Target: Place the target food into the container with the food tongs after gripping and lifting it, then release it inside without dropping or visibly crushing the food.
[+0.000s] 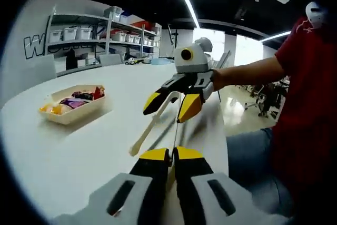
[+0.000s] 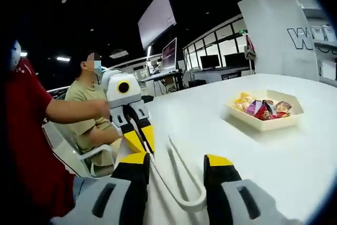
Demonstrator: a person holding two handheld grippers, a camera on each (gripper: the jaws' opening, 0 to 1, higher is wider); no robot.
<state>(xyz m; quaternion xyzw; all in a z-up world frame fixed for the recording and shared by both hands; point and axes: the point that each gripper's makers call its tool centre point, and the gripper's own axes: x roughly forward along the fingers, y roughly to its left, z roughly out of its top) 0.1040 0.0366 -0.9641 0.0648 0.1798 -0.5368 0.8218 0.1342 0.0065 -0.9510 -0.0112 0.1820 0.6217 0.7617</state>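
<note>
Left gripper point(image 1: 169, 155) jaws narrow, pinched together on the tongs' tip; right gripper point(image 2: 176, 163) jaws wide, straddling the food tongs point(image 2: 181, 183), likely a handover. Wrapped food sits in the tray point(image 2: 265, 125), far across the table point(image 2: 210, 119).

A smooth white surface point(image 2: 295, 162) with a soft satin sheen carries a matt, cream-coloured tray point(image 2: 267, 123) that looks like moulded plastic or pulp, holding snacks point(image 2: 261, 107) in glossy, crinkled foil-like wrappers point(image 1: 79, 100). The food tongs point(image 2: 181, 183), pale and smooth, have the look of plastic with a dull gloss. The left gripper point(image 1: 171, 156) and right gripper point(image 2: 176, 164) show hard plastic bodies, matt grey and black, with glossy yellow tips. A person's red shirt point(image 1: 308, 93) is soft matt cloth, as are the blue trousers point(image 1: 253, 167). Far-side metal shelving point(image 1: 84, 46) holds translucent plastic bins point(image 1: 71, 33); the floor point(image 1: 239, 114) is polished and reflective.
</note>
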